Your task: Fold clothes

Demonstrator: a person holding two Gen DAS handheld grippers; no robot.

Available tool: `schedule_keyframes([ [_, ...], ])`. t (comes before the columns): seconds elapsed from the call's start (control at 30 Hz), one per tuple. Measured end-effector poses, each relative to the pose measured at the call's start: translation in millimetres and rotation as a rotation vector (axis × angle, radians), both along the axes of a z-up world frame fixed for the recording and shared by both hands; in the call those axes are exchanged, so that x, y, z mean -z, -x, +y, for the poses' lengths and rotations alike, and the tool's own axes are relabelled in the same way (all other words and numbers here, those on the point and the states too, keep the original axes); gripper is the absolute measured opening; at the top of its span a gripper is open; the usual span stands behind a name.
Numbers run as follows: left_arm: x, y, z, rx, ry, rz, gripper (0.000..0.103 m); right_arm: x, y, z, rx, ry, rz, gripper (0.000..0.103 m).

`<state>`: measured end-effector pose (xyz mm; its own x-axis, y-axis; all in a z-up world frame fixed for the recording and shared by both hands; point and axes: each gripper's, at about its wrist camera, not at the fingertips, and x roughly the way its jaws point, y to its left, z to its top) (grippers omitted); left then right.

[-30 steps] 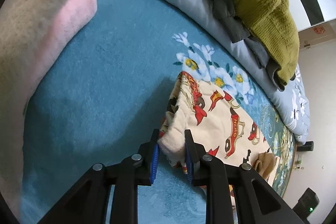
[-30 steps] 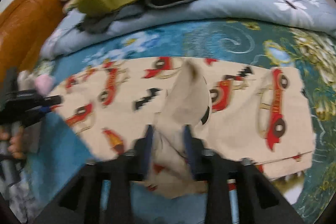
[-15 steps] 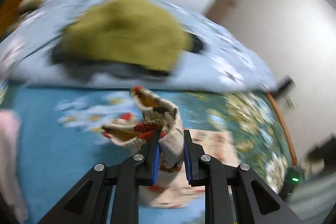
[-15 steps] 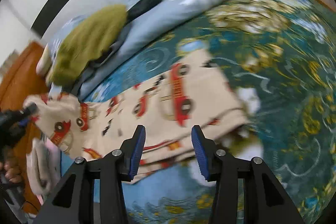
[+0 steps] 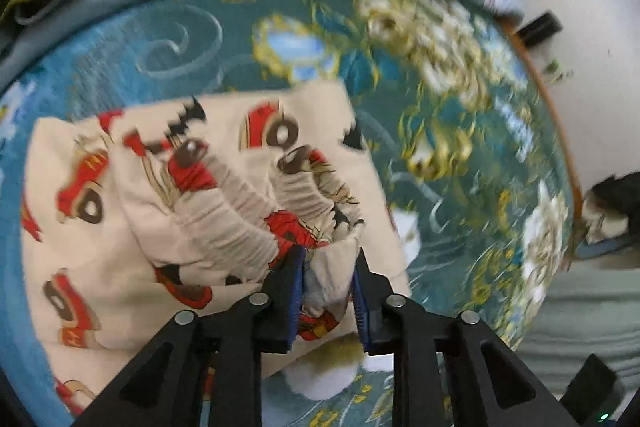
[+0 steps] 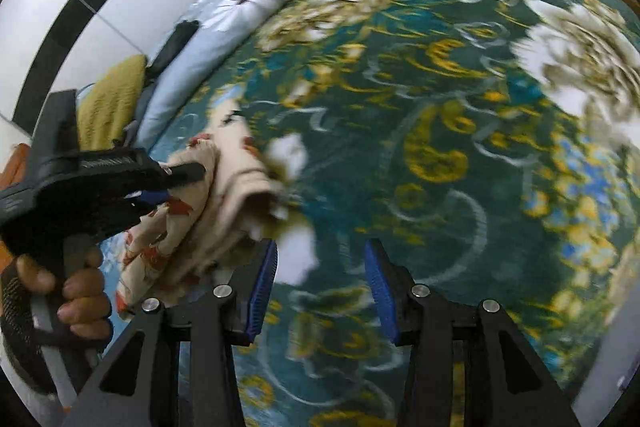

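since a second ago the left hand-held gripper (image 5: 326,277) has carried the clenched waistband of the car-print trousers (image 5: 192,195) across, while the right hand-held gripper (image 6: 320,283) gapes empty.

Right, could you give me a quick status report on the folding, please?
Left hand-held gripper shut on cream car-print cotton garment, bunched over blue floral bedspread. Right hand-held gripper open, empty. Nothing in the way.

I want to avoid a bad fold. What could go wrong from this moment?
1. Only the left gripper holds the trousers, by a bunched waistband; the fold may land crooked or wrinkled.
2. The right gripper is open and empty over the blanket, so nothing pins the lower layer; it could drag along.
3. The grip is on a thick wad of cloth, so part may slip out.
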<state>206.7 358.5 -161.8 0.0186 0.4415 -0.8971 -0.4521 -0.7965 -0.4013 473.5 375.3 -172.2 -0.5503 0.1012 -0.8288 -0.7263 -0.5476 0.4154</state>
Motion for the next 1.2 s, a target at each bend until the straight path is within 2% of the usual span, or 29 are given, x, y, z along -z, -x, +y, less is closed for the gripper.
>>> schedule_keyframes([
  [0.07,-12.6,-4.8,-12.0,0.011,-0.072,-0.02,0.06,-0.6,-4.4,2.4,0.007,0.004,0.001,0.047],
  [0.13,-29.3,-8.2,-29.5,0.015,-0.167,-0.055,0.063,-5.0,-1.2,3.8,-0.001,0.001,0.013,0.047],
  [0.3,-42.1,9.7,-116.2,-0.147,-0.055,0.029,0.067,-17.8,39.6,-2.4,-0.078,-0.004,0.065,0.054],
  [0.37,-46.7,17.4,-151.7,-0.215,-0.004,0.066,0.067,-21.1,64.8,-8.7,-0.134,-0.014,0.079,0.058],
  [0.47,-47.1,28.2,-198.4,-0.302,0.078,0.105,0.067,-27.2,110.1,-25.3,-0.275,-0.059,0.07,0.063],
  [0.57,-39.1,26.8,-205.4,-0.288,0.099,0.099,0.067,-26.0,147.4,-29.3,-0.365,-0.131,0.032,0.063],
  [0.77,-24.6,22.6,-216.3,-0.253,0.129,0.089,0.067,-23.3,183.8,-17.4,-0.454,-0.156,0.021,0.063],
  [0.83,-19.8,21.2,-219.9,-0.242,0.139,0.085,0.067,-24.2,198.2,-24.2,-0.529,-0.171,0.013,0.063],
  [0.9,-15.0,19.8,-223.5,-0.23,0.149,0.082,0.067,-20.0,214.2,-32.8,-0.597,-0.191,-0.025,0.063],
  [1.0,-7.7,17.6,-229.0,-0.212,0.164,0.076,0.067,-2.9,231.3,-35.1,-0.626,-0.193,-0.112,0.062],
  [1.03,-7.3,17.9,-229.7,-0.21,0.16,0.074,0.067,2.8,237.0,-35.9,-0.635,-0.194,-0.141,0.057],
  [1.07,-7.4,18.4,-230.1,-0.209,0.154,0.072,0.067,6.0,239.6,-36.8,-0.645,-0.189,-0.156,0.028],
  [1.1,-7.5,18.8,-230.6,-0.207,0.149,0.07,0.067,5.4,237.3,-37.7,-0.656,-0.186,-0.155,0.011],
  [1.2,-7.5,19.1,-230.3,-0.196,0.138,0.067,0.067,-9.4,222.1,-26.8,-0.62,-0.2,-0.111,0.009],
])
